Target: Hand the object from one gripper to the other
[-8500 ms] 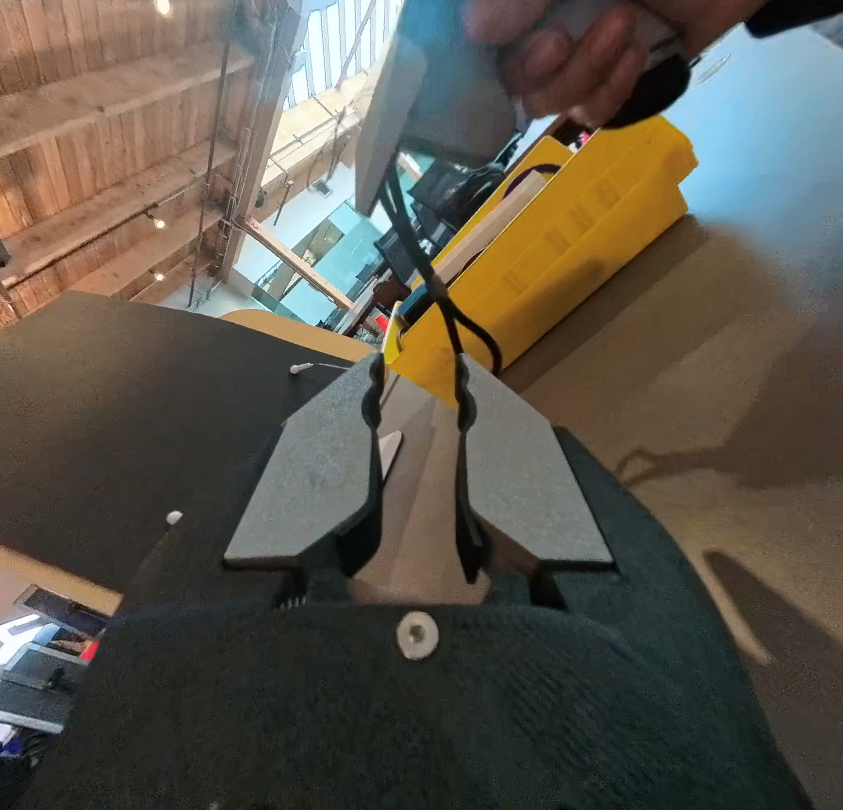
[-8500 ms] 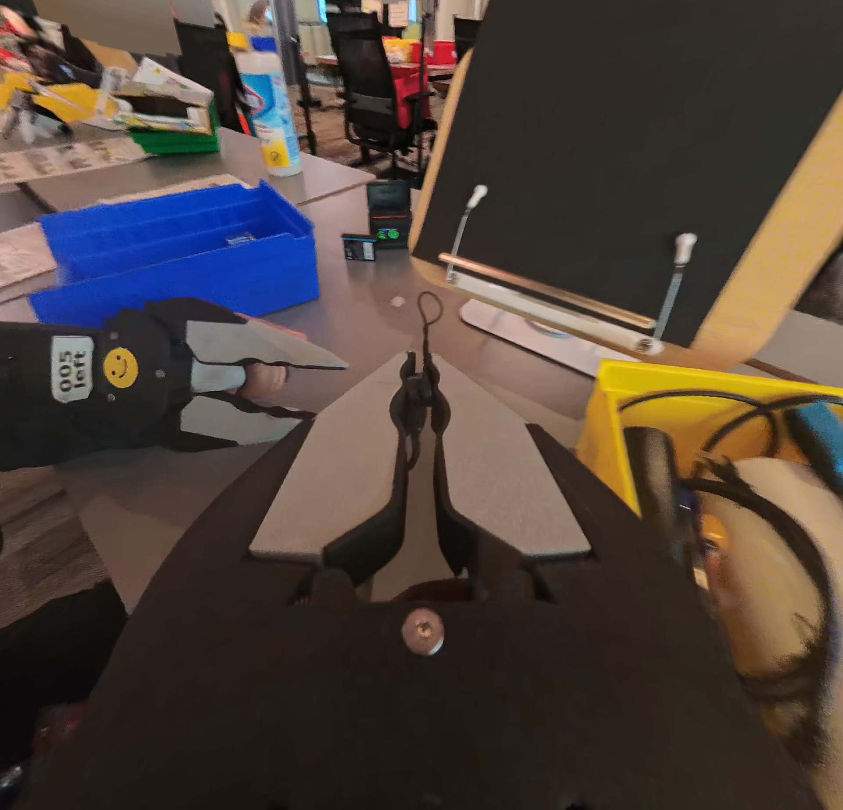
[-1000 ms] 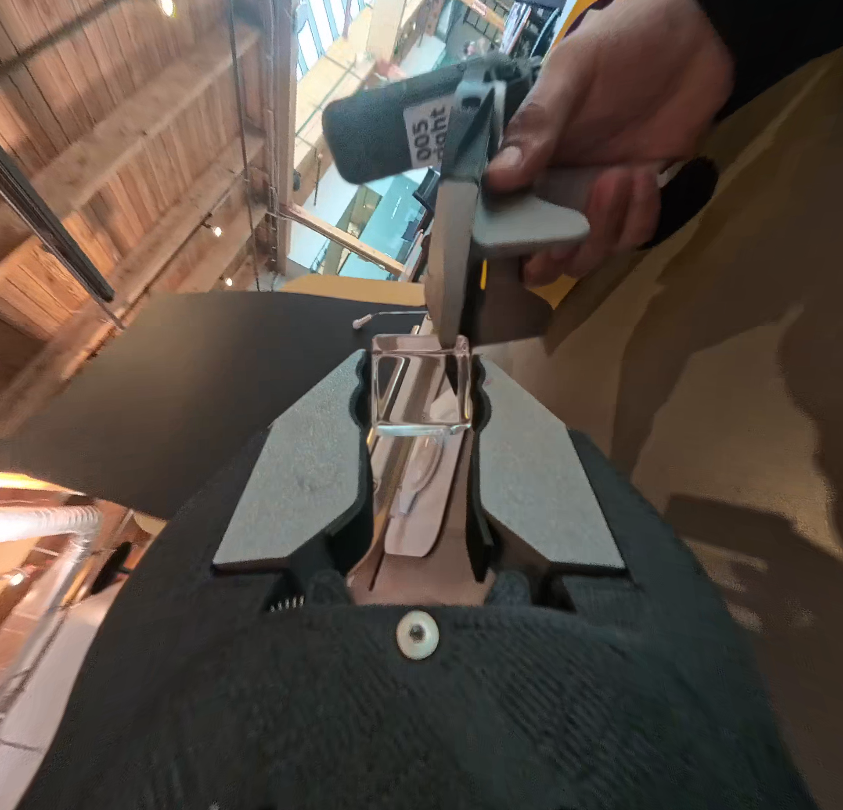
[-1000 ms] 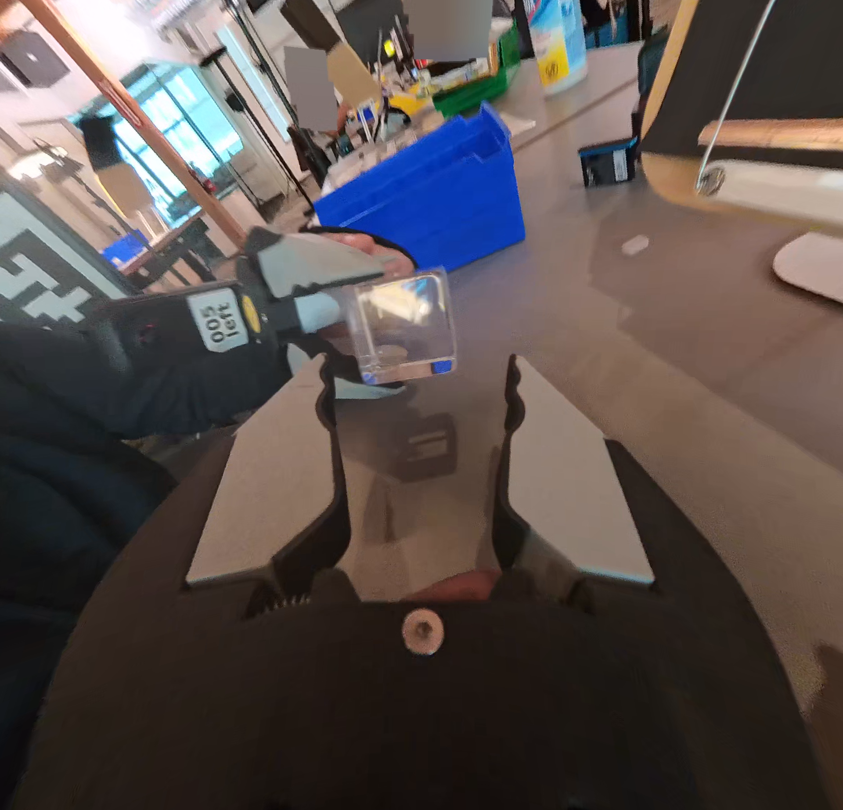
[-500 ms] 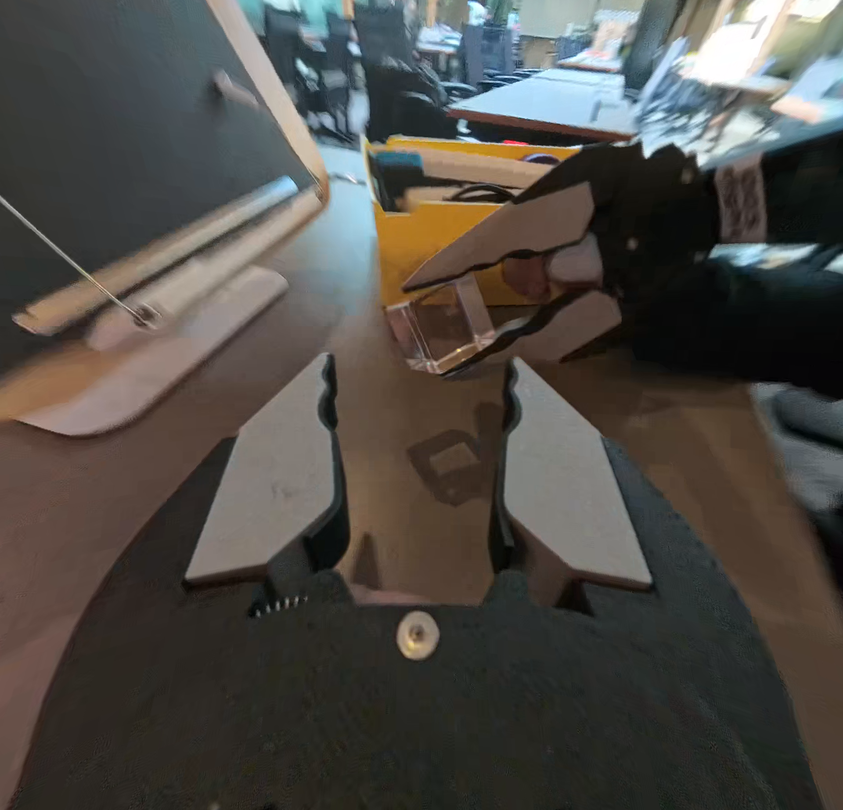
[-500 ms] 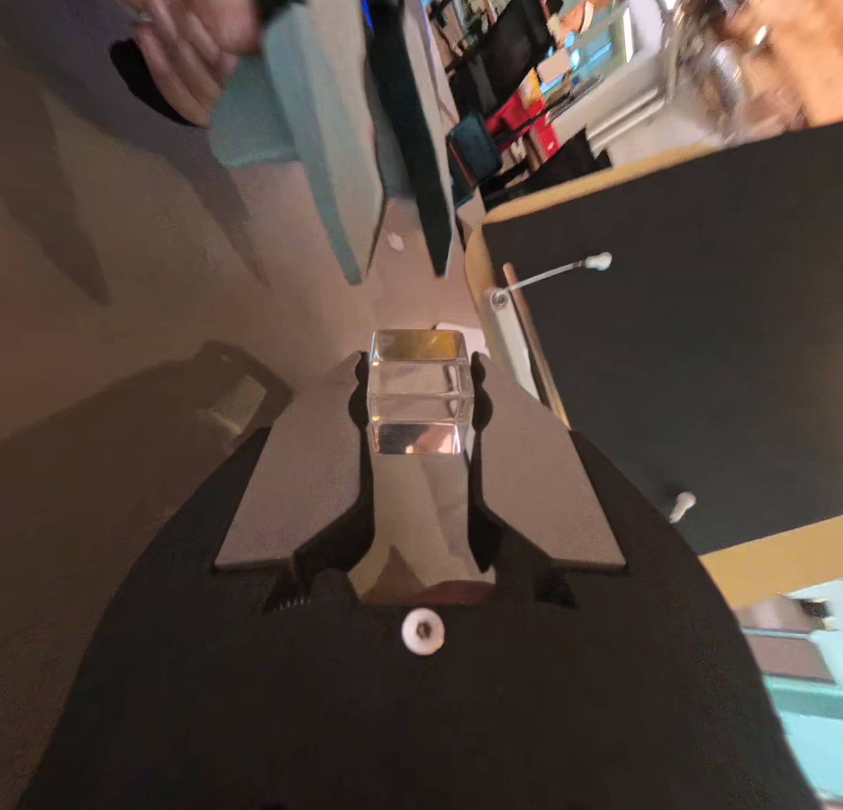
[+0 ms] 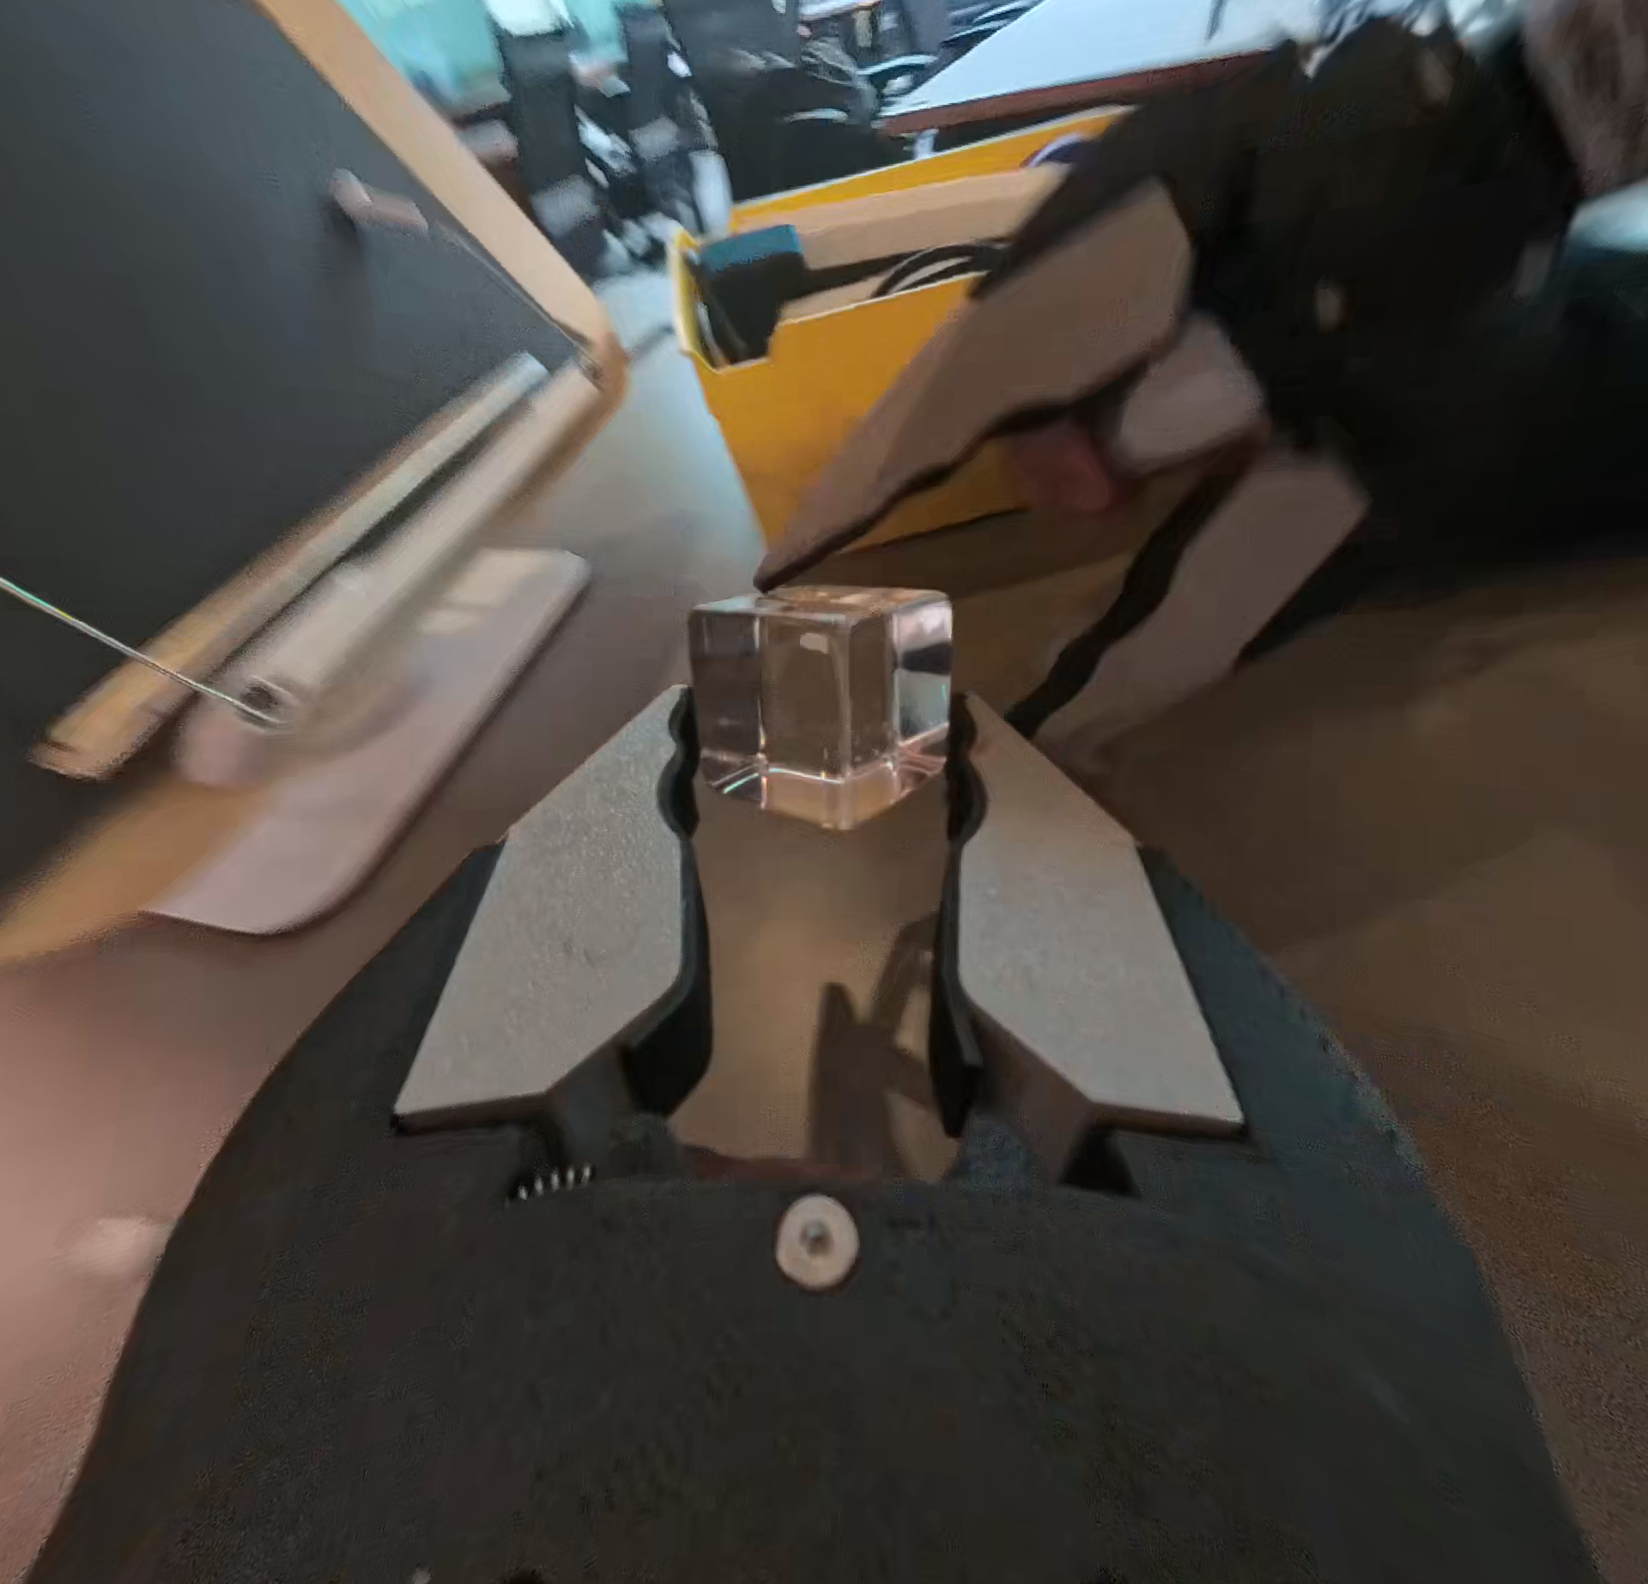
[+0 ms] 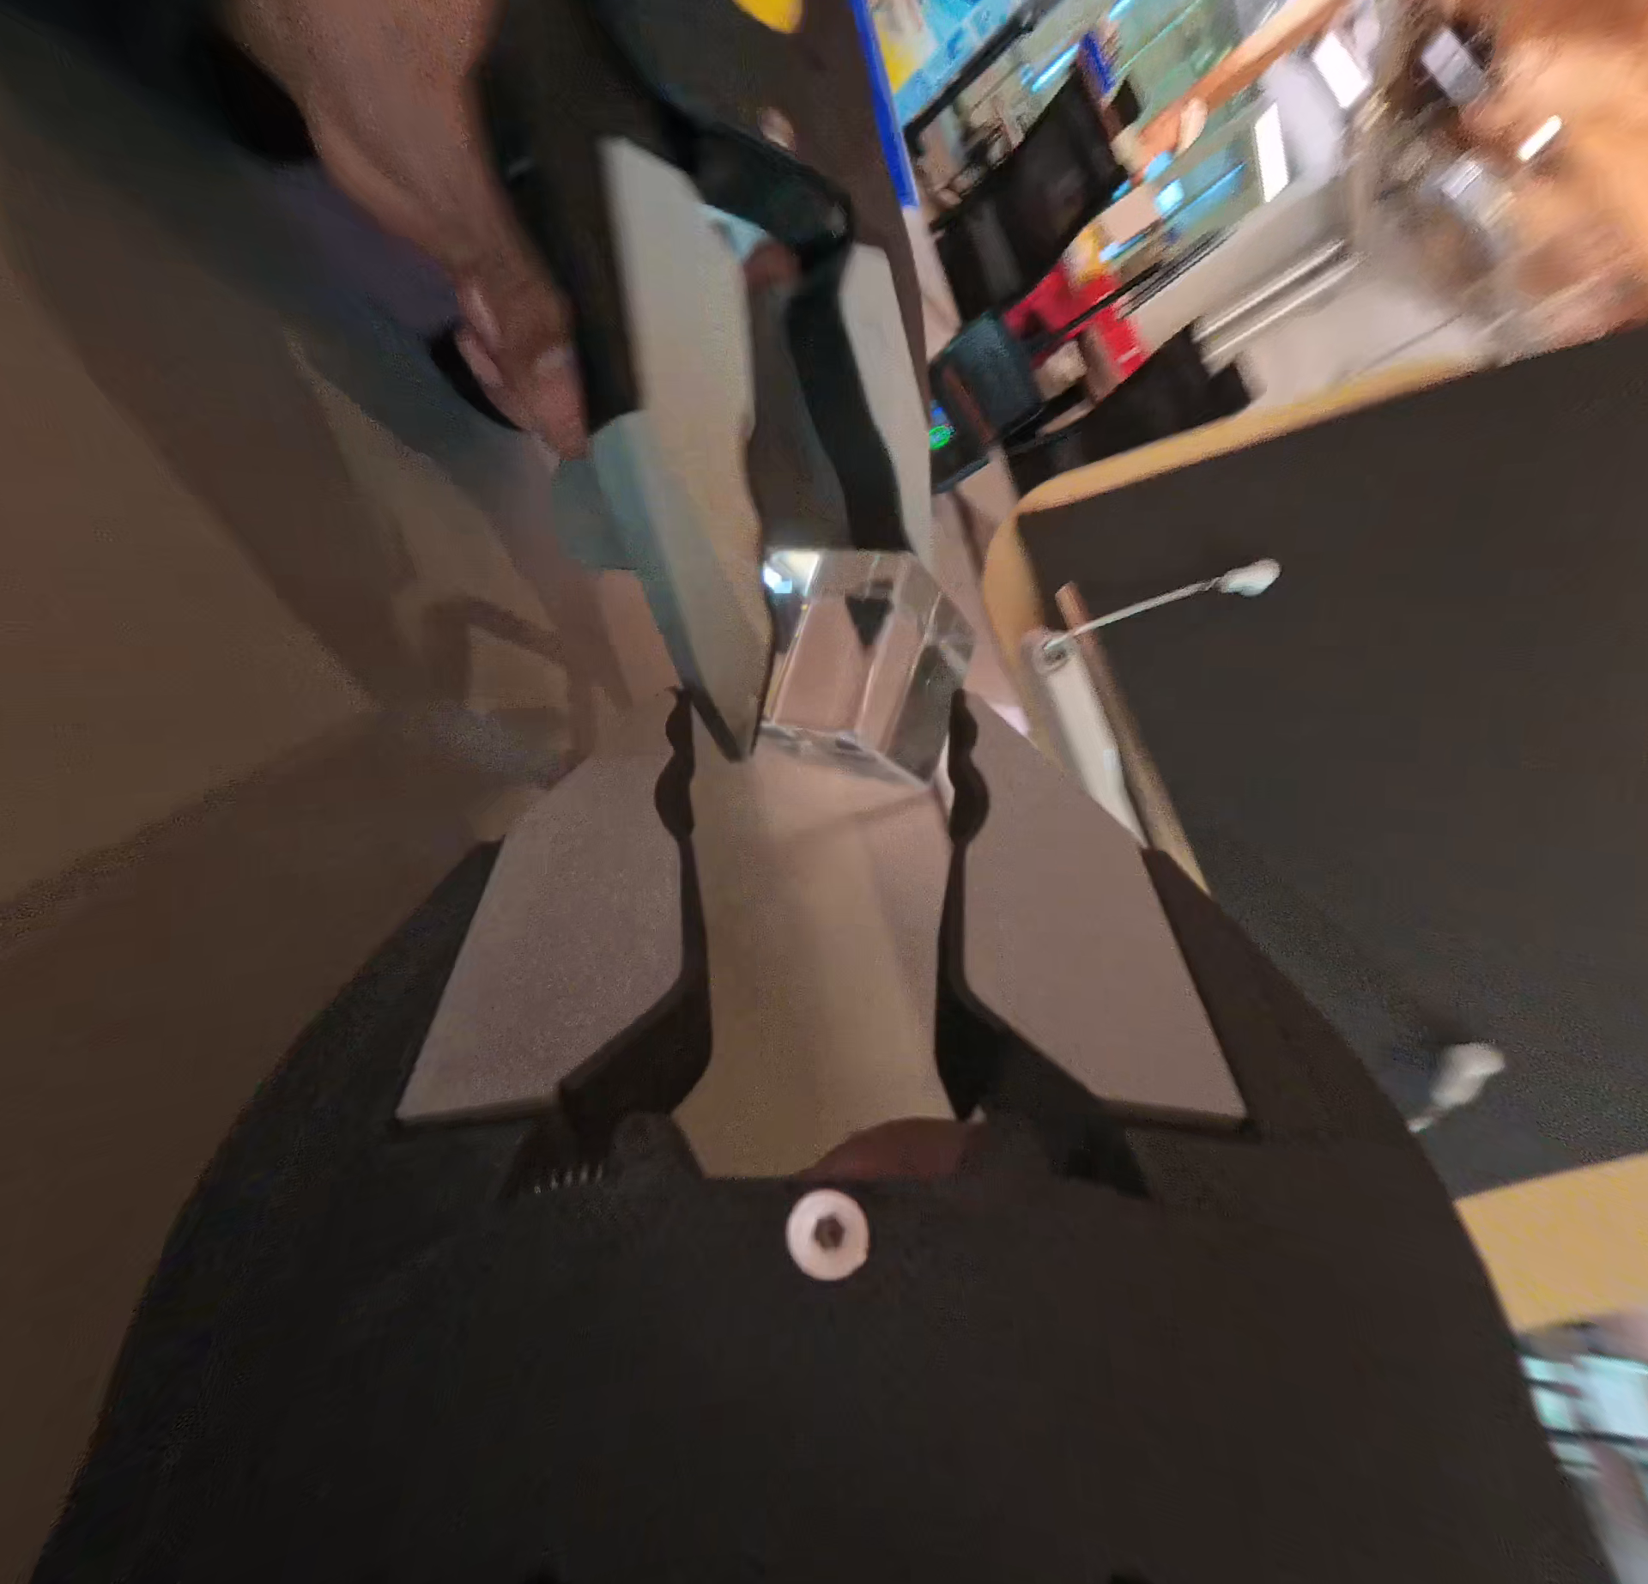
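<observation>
A clear cube [image 7: 820,703] sits between the fingertips of my left gripper [image 7: 822,713], which is shut on it, with one edge of the cube turned toward the camera. The right gripper's fingers [image 7: 999,364] stand spread just beyond it, the upper tip touching the cube's top. In the right wrist view my right gripper [image 8: 816,716] is open, and the cube [image 8: 861,658] lies just past its tips. The left gripper's fingers [image 8: 687,471] come down from above on either side of the cube. A hand [image 8: 401,114] holds that gripper.
A black board with a wooden frame [image 7: 178,248] stands on a white foot [image 7: 374,738] at the left, and it also shows in the right wrist view [image 8: 1338,694]. A yellow box [image 7: 803,399] with cables stands behind. The brown table [image 7: 1427,828] is below.
Half a second ago my right gripper held the cube and my left was open. Now my left has closed on the cube and my right has opened around it.
</observation>
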The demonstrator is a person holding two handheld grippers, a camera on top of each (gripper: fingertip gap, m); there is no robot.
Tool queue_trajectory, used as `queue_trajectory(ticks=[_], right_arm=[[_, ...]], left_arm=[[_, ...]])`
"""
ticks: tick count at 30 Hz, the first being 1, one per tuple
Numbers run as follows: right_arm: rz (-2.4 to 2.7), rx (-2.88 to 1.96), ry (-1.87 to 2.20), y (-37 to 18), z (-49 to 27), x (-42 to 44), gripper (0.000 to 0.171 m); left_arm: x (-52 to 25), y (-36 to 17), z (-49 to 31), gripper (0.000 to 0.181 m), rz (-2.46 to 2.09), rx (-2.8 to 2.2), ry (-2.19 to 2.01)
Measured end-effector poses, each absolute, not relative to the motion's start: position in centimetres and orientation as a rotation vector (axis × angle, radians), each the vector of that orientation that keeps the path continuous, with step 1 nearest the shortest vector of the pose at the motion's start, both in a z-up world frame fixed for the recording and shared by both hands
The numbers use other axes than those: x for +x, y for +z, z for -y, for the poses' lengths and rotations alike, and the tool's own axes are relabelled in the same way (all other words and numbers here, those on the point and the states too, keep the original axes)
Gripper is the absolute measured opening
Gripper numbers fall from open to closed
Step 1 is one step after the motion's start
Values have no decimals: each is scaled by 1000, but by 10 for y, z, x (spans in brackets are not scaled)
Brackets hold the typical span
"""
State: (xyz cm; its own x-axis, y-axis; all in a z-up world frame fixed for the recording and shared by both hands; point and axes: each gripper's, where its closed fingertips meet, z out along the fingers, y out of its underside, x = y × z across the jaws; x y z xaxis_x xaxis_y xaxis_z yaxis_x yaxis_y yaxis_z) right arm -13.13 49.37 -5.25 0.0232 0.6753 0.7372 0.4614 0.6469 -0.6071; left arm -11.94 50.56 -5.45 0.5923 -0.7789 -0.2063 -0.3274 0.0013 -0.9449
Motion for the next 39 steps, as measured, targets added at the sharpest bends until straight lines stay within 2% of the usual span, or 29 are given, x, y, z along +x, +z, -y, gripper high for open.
queue_trajectory(ticks=[4, 7, 10, 11, 16, 20, 22, 25, 26, 29, 31, 33, 36, 39], right_arm=[[1556, -1219, 683, -46, -492, -126, 53], [1448, -1292, 1016, -28, -487, -122, 50], [1342, -1384, 1412, -11, -479, -119, 67], [1293, -1423, 1516, -6, -479, -119, 67], [1145, -1702, 1638, -25, -487, -135, 76], [1084, -1743, 1511, -39, -501, -143, 44], [1130, -1731, 1510, -42, -499, -140, 44], [1222, -1632, 1366, -38, -505, -132, 44], [1260, -1588, 1297, -37, -507, -128, 43], [1390, -1392, 1101, -30, -503, -122, 43], [1477, -1236, 1036, -24, -489, -122, 42], [1547, -1121, 1002, -22, -475, -121, 43], [1592, -1053, 1012, -23, -461, -123, 42], [1640, -1000, 1075, -23, -446, -122, 42]], left_arm=[[-133, -51, -515, 54, -1115, -1331, 101], [-129, -34, -508, 54, -1115, -1196, 188], [-128, -20, -500, 54, -1149, -1044, 320], [-131, -23, -503, 54, -1173, -1044, 394], [-135, -29, -520, 54, -1220, -1019, 738], [-126, -35, -523, 54, -1277, -970, 913], [-123, -38, -521, 54, -1261, -1021, 825], [-115, -33, -506, 40, -1166, -1171, 374], [-112, -31, -497, 47, -1147, -1214, 173], [-124, -23, -490, 47, -976, -1385, -273], [-129, -17, -493, 62, -870, -1470, -518], [-123, -11, -480, 62, -858, -1472, -791], [-112, -9, -456, 57, -958, -1400, -930], [-100, -26, -444, 68, -1104, -1402, -839]])
